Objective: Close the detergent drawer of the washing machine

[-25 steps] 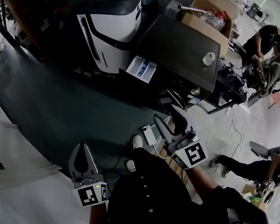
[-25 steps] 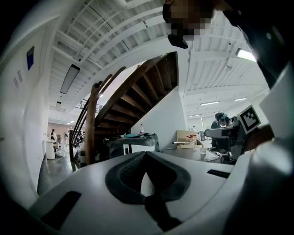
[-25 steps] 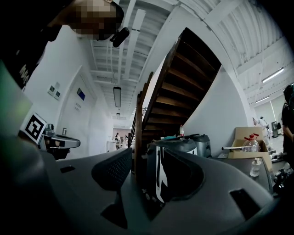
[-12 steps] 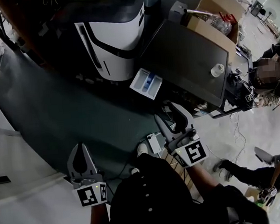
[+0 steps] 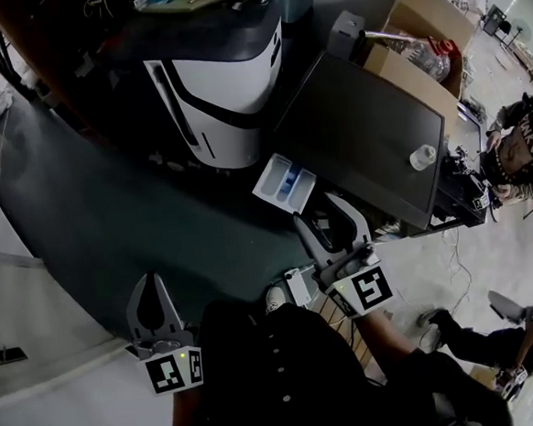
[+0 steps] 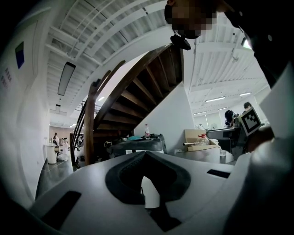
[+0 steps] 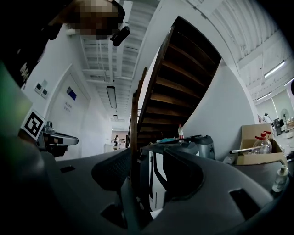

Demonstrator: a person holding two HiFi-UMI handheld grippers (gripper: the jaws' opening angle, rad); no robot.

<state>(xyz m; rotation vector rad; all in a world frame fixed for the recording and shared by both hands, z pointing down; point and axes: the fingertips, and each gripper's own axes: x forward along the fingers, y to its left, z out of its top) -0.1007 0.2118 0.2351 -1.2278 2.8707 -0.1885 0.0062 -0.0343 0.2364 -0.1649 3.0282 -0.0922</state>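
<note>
Your left gripper [image 5: 151, 281], jaws pressed together on nothing, is hanging low at your side, well apart from the work; the white plastic detergent drawer with blue compartments [image 5: 284, 180] is standing pulled out at the near left corner of the dark grey washing machine [image 5: 360, 117]; your right gripper [image 5: 319, 211], jaws spread and empty, is hovering near it without touching; pushing one corner of the drawer would probably be skewing it into a jam, and a spread jaw could be catching its rim; I am counting one drawer, one washing machine, two grippers.
</note>
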